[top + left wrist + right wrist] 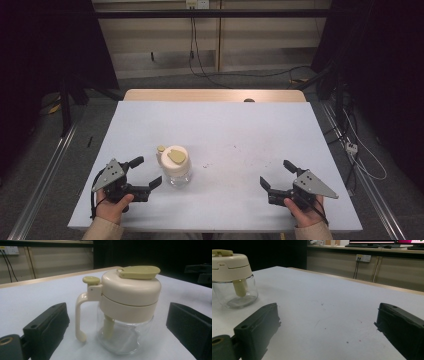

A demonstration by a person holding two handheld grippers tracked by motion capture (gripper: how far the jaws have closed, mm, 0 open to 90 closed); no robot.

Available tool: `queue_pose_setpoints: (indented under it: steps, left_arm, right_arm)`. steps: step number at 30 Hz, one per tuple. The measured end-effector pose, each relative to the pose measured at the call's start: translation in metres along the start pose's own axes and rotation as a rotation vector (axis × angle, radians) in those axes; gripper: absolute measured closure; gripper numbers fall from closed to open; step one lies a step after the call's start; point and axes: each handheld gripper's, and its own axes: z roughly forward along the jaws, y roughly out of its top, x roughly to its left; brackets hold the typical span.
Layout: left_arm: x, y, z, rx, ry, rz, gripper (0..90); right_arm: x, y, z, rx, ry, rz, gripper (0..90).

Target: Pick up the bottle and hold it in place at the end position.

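Left gripper view looks between two spread black jaws at the clear glass jar with a cream plastic lid and cream handle [125, 312], close ahead and untouched; here the handle curls down the jar's side, a pale green stem hangs inside the glass, and a green flap lies on the lid. Right gripper view has that jar [233, 277] farther off, beyond its own spread jaws, with small dark specks on the bare table beside it. High view places the left claw [142, 174], open, just beside the jar [175, 167], and the right claw [276, 174], also open and holding nothing, well apart from the jar. Past the jar the white table [240, 130] ends at a wooden edge, then grey floor, dark cables and a beige wall.
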Motion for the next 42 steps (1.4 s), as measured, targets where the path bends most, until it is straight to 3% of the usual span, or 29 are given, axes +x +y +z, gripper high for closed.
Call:
queue_pose_setpoints:
  steps: [7, 20, 26, 42]
  left_arm:
    - [-0.004, -0.002, 0.007, 0.031, -0.014, 0.007, 3.9]
    - [-0.014, -0.002, 0.024, 0.084, -0.011, -0.026, 4.6]
    - [-0.017, -0.002, 0.029, 0.100, -0.009, -0.016, 4.8]
    - [-0.022, -0.003, 0.043, 0.127, 0.033, -0.026, 5.2]
  right_arm:
    - [0.000, 0.000, 0.000, -0.001, -0.005, 0.006, 4.1]
    - [0.002, 0.001, 0.003, -0.003, 0.005, 0.001, 4.5]
    - [0.001, 0.001, 0.002, -0.003, 0.003, 0.001, 4.7]
    - [0.001, 0.001, 0.002, -0.004, 0.002, 0.005, 5.4]
